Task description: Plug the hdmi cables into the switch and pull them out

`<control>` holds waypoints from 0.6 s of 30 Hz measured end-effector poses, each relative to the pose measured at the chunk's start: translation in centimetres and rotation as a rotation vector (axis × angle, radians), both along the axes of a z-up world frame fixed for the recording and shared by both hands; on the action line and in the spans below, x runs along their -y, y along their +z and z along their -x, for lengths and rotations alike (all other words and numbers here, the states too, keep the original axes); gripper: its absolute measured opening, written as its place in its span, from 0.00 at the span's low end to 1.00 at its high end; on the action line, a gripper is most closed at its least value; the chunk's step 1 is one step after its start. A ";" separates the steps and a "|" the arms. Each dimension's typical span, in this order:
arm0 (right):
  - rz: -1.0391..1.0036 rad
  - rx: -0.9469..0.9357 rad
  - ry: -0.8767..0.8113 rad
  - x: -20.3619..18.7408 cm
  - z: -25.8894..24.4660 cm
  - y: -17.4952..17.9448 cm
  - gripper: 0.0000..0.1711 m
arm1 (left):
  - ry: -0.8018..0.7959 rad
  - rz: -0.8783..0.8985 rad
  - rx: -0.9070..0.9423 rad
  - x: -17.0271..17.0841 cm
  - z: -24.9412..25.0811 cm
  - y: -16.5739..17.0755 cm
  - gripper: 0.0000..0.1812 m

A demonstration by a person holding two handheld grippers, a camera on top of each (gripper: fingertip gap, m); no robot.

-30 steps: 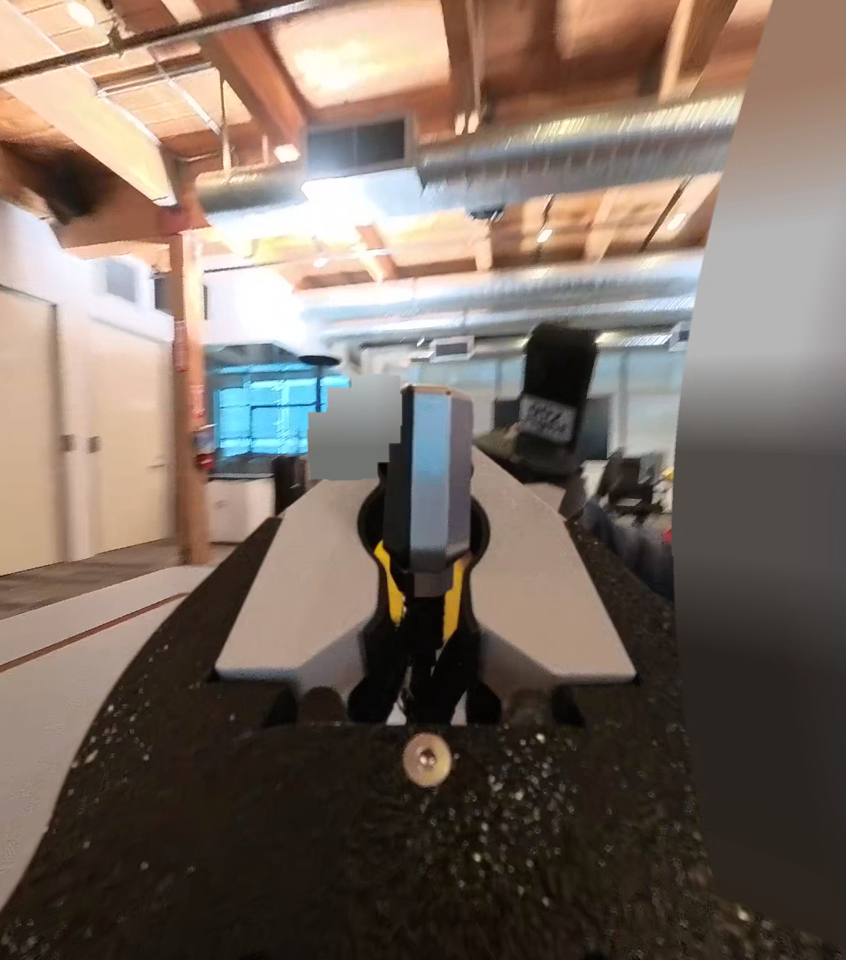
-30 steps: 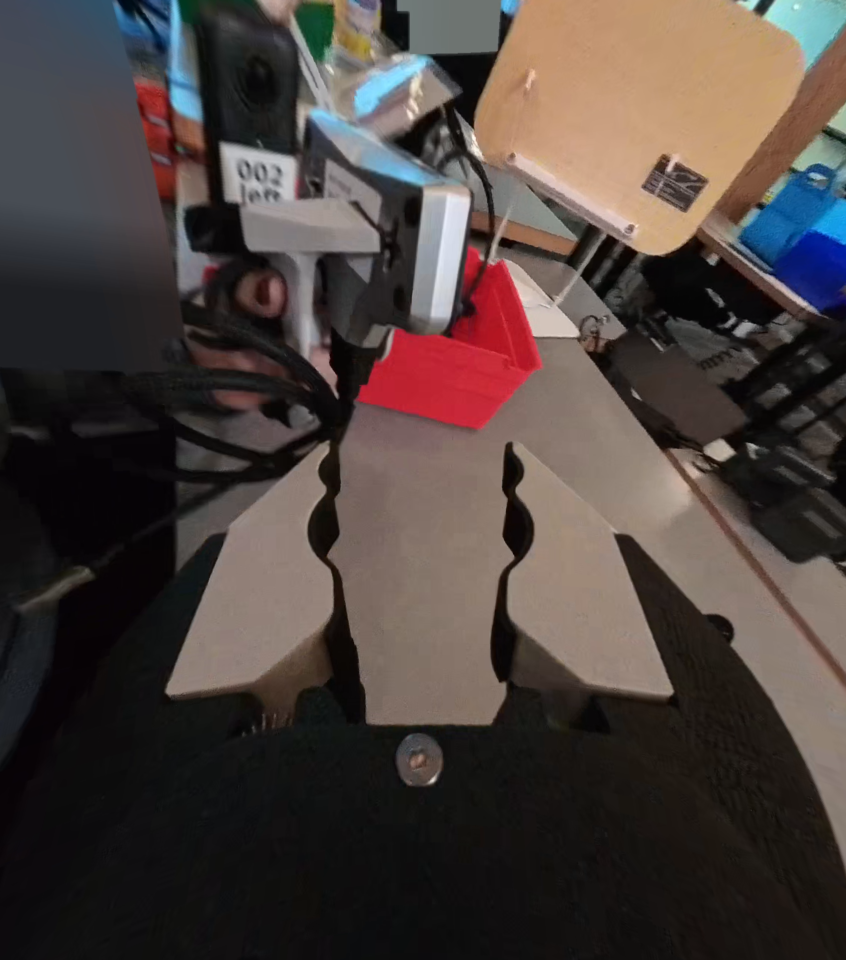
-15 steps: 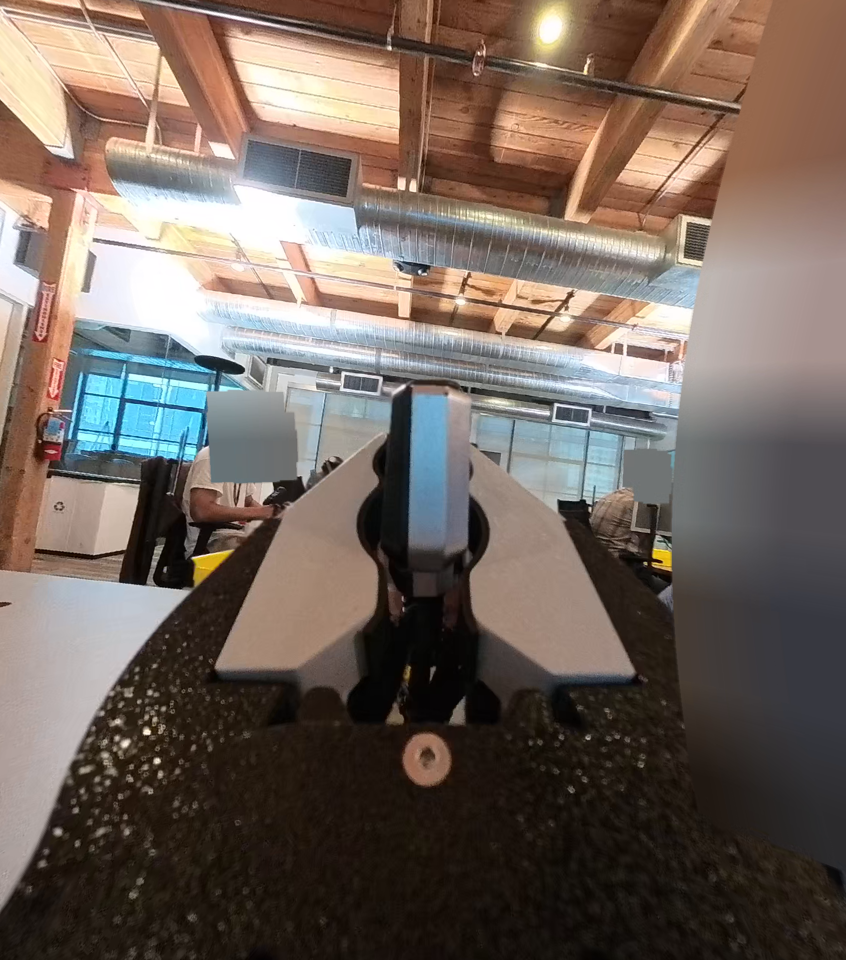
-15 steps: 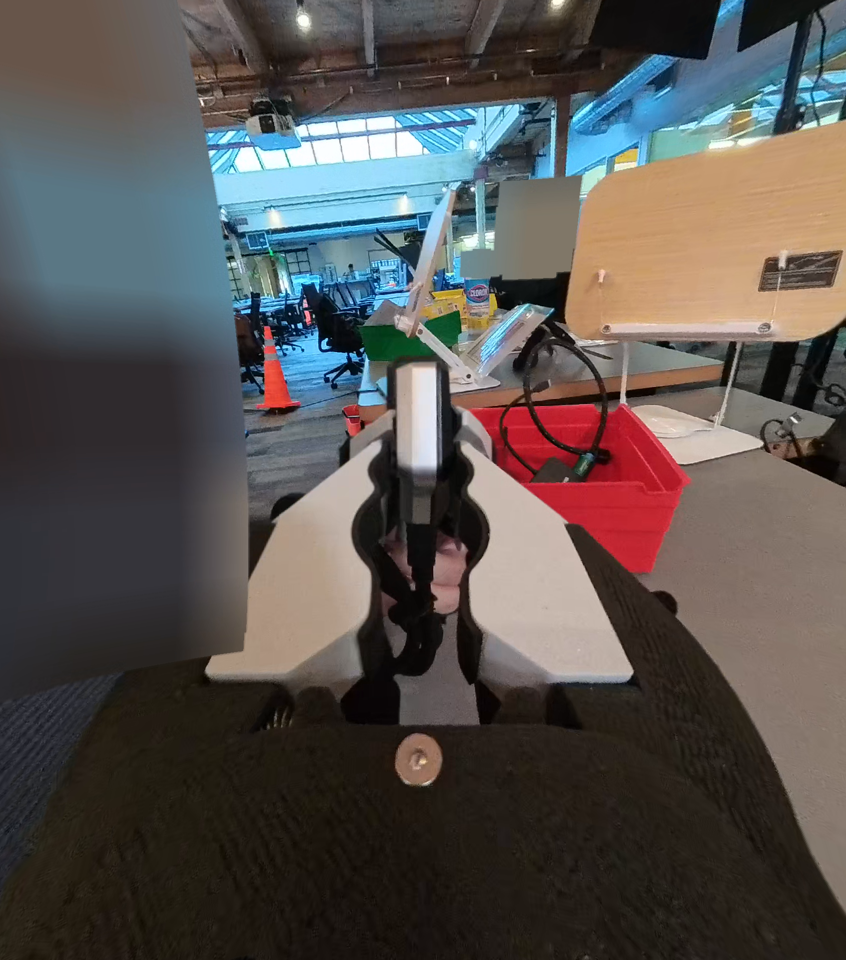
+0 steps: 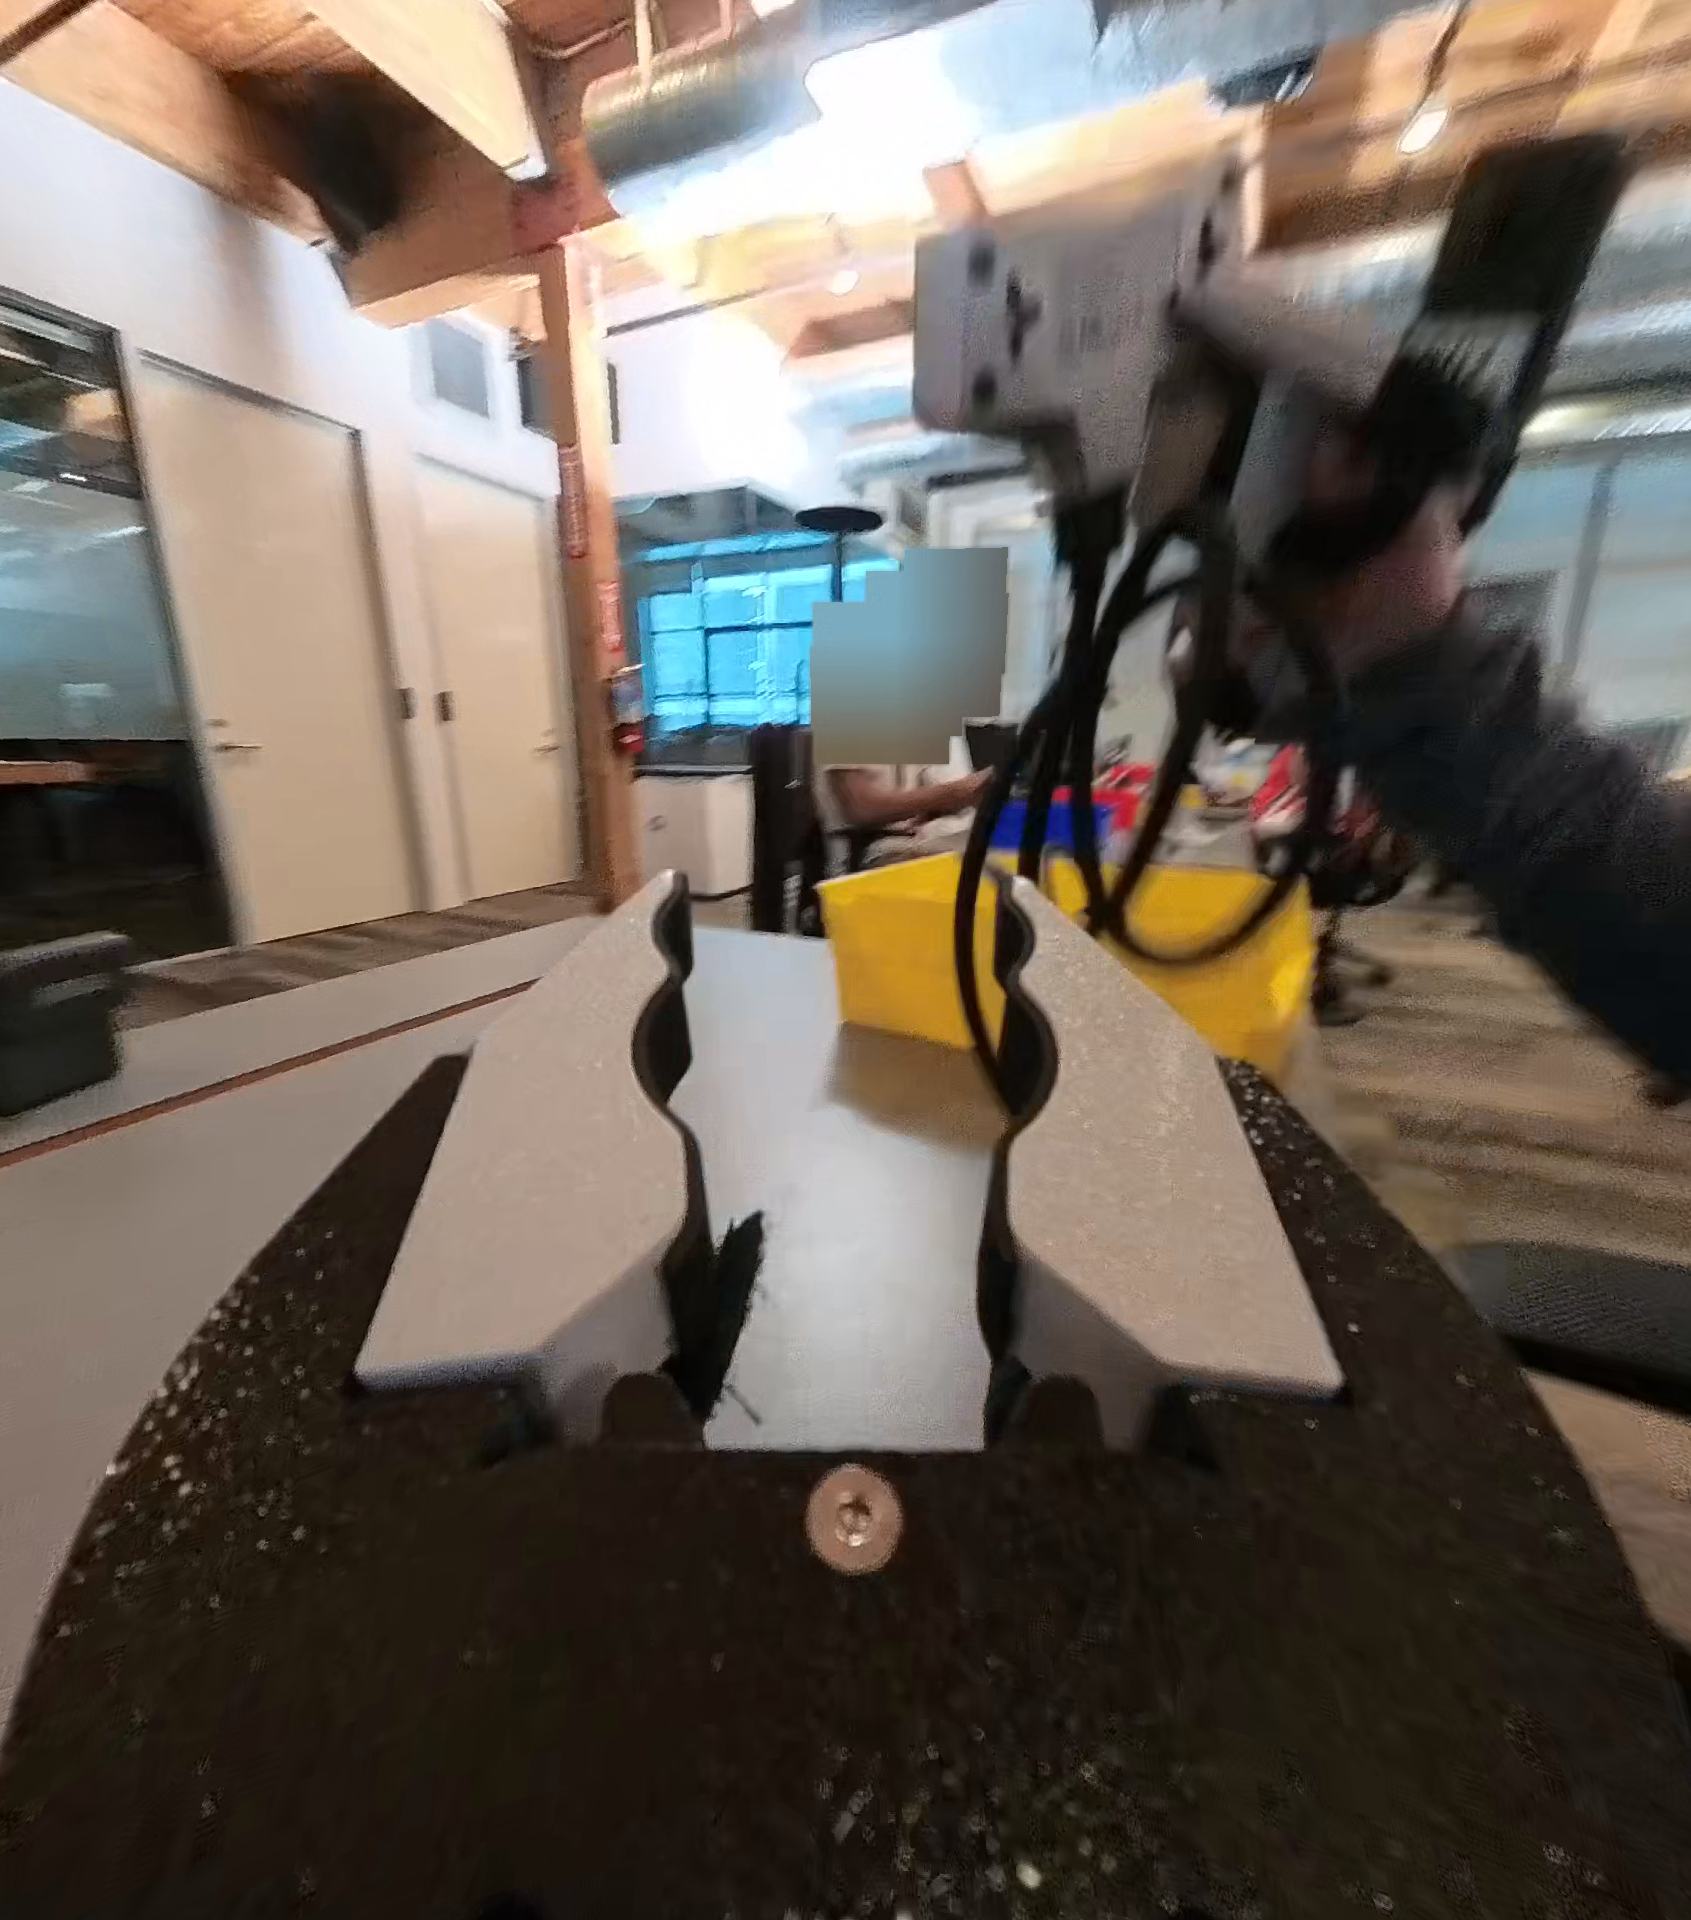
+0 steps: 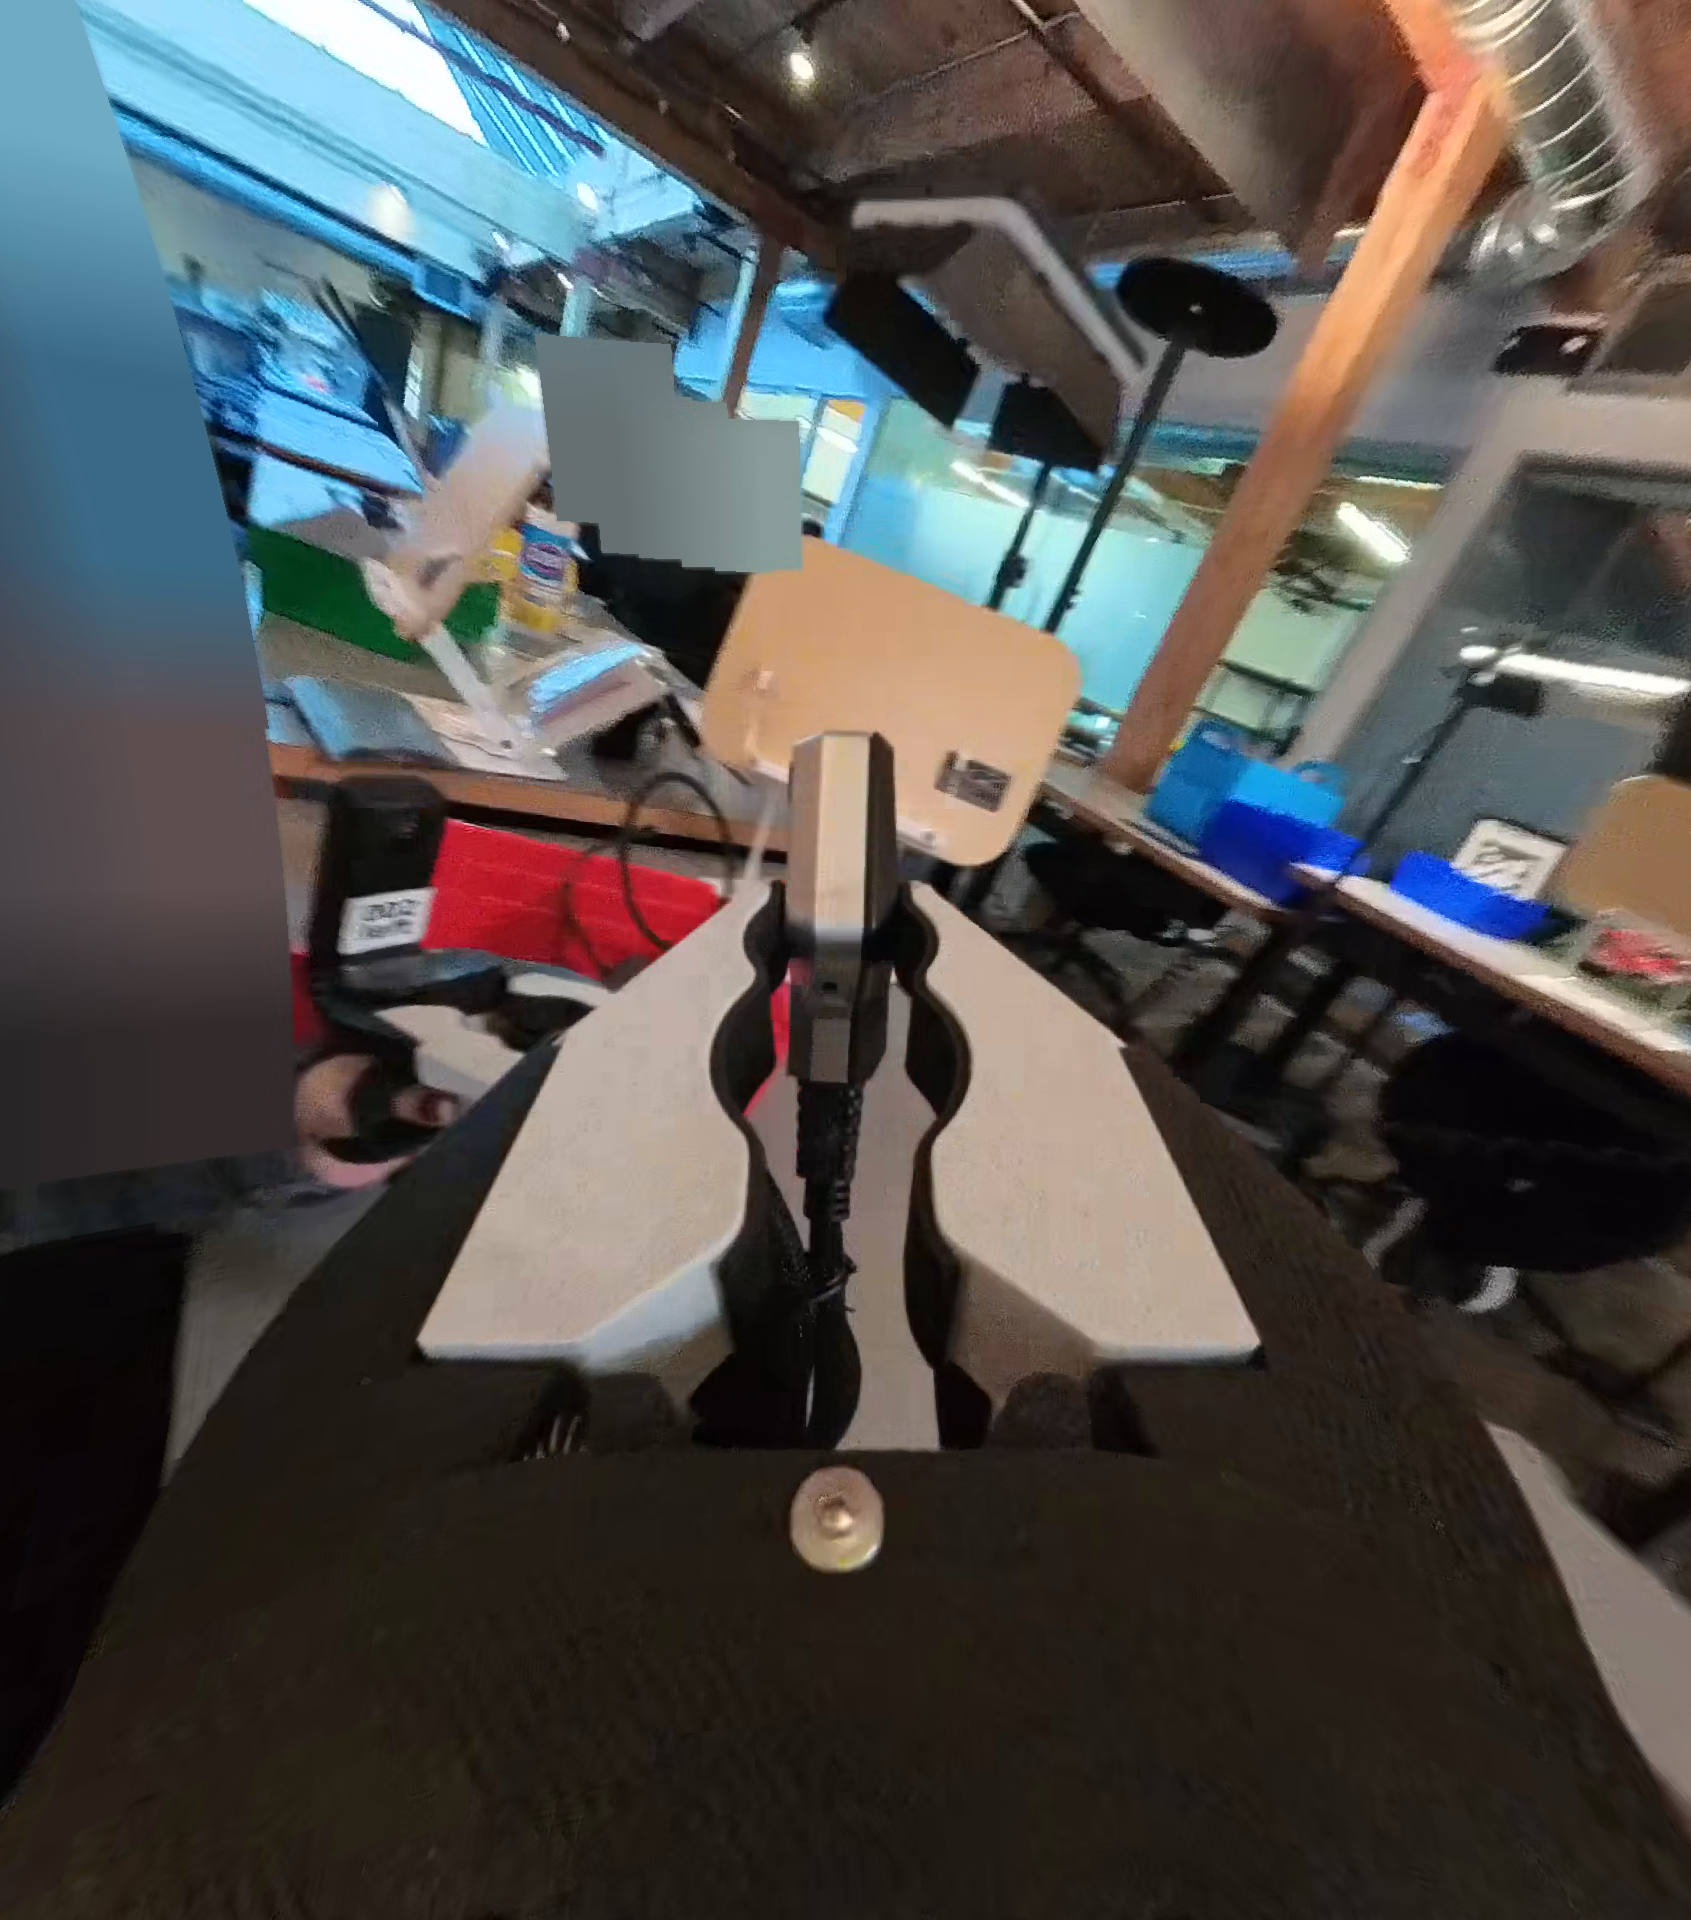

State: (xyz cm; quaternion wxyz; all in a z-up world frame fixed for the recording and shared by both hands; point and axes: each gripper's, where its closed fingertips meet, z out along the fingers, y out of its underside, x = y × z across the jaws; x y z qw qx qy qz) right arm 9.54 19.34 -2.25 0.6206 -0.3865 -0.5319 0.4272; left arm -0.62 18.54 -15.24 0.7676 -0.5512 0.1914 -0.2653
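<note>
- Between the right gripper [image 6: 836,914] fingers: silver switch [image 6: 839,862], clamped edge-on, raised above the grey table [image 5: 41,1299].
- Black hdmi cables [image 5: 1059,758] hang plugged beneath the switch.
- Left gripper [image 5: 841,977]: fingers spread, holding nothing.

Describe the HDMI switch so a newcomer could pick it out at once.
In the right wrist view, look above the grey table, in front of the red bin. The right gripper is shut on the switch, a slim silver-grey metal box held edge-on. Unlike anything nearby, black cables hang from its lower end; the left gripper is open and empty.
</note>
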 end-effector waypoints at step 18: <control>-0.345 0.509 -0.816 -23.7 -17.6 3.3 0.11 | 0.190 -0.037 -0.256 -0.9 -0.7 -2.9 0.22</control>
